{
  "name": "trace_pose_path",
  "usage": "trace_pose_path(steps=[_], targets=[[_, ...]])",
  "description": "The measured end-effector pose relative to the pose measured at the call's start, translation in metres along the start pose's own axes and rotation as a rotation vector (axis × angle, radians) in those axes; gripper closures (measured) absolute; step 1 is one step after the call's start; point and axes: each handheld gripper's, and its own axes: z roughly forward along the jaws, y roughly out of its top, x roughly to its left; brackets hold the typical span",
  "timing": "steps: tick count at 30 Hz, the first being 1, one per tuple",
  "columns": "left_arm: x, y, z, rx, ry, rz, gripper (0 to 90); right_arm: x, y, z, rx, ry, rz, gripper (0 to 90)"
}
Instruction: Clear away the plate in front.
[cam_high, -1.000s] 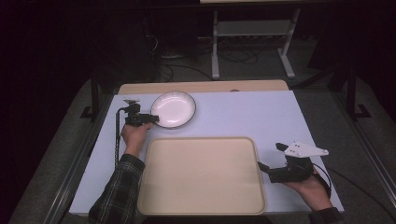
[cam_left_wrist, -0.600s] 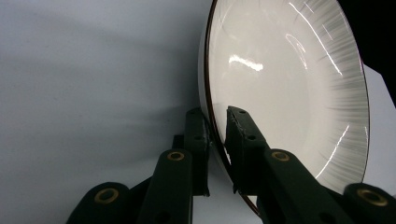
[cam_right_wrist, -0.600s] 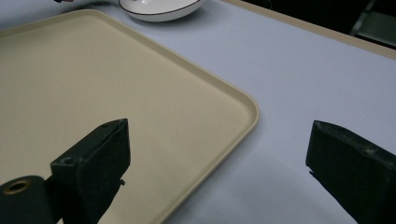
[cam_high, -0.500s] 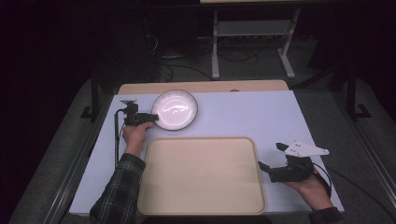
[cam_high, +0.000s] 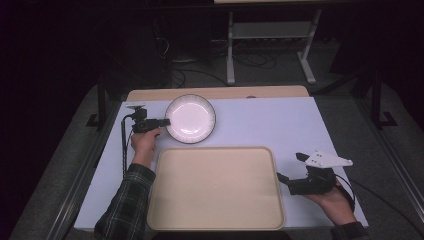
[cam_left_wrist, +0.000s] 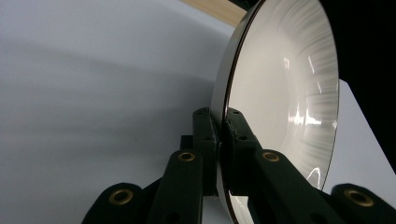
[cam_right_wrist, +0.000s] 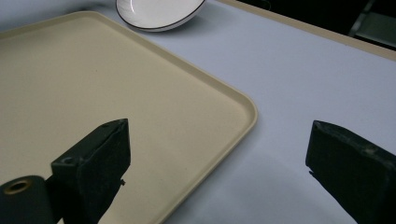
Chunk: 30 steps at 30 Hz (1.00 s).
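At the far left of the bench, I see my left hand-held gripper closed tight on the rim of the white plate, which is tilted up just behind the beige tray. Near the tray's right edge, my right hand-held gripper rests with its jaws wide apart, holding nothing.

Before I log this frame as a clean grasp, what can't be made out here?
- Plate underside: in the left gripper view the left gripper clamps the rim edge-on, hiding the back.
- Whether the plate is clear of the table: high view looks down from above.
- Tray near side: cut off in the right gripper view.
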Motion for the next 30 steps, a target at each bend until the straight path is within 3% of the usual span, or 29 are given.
trace_pose_path(steps=[4,12,20,30], targets=[[-0.003,0.002,-0.001,-0.003,-0.004,0.03,85.5,0.0,0.0,0.0,-0.002,0.0,0.0,5.8],[-0.011,0.01,-0.012,-0.049,0.028,0.111,85.1,0.0,0.0,-0.001,-0.007,-0.002,0.003,5.8],[-0.016,0.016,-0.026,-0.092,-0.008,0.137,85.1,0.0,0.0,-0.001,-0.007,-0.003,0.004,5.8],[-0.032,0.017,-0.044,-0.073,-0.04,0.243,85.0,0.0,0.0,-0.001,-0.008,-0.005,0.004,5.8]])
